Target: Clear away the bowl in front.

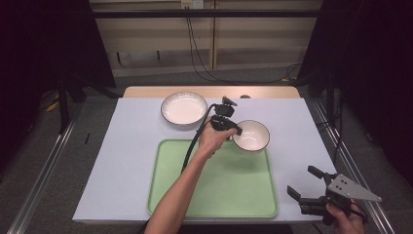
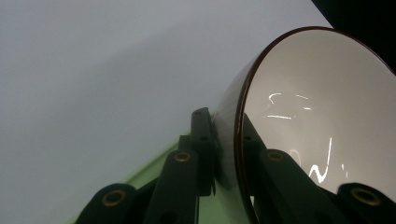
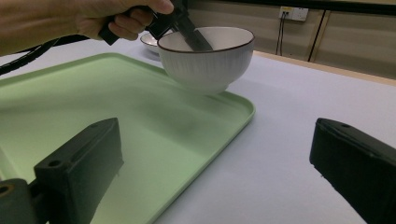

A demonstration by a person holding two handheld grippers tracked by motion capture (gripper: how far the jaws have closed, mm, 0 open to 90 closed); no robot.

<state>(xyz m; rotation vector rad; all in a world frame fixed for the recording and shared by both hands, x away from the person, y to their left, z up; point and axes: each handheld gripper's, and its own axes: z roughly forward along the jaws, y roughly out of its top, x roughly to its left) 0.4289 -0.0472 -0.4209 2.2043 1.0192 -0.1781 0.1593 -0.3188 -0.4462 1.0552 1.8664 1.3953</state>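
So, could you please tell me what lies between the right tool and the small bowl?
In the high view, the green tray's bare corner and white table cover separate the right tool from the small bowl.

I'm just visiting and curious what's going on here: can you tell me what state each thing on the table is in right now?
Small bowl: upright, gripped by its rim, over the tray's far right corner.
Left tongs: shut on the small bowl's rim, one jaw inside, one outside.
Right tongs: open, holding nothing, at the table's near right.
Wide bowl: upright, empty, on the table beyond the tray.
Green tray: flat on the table, nothing resting on its bare surface.
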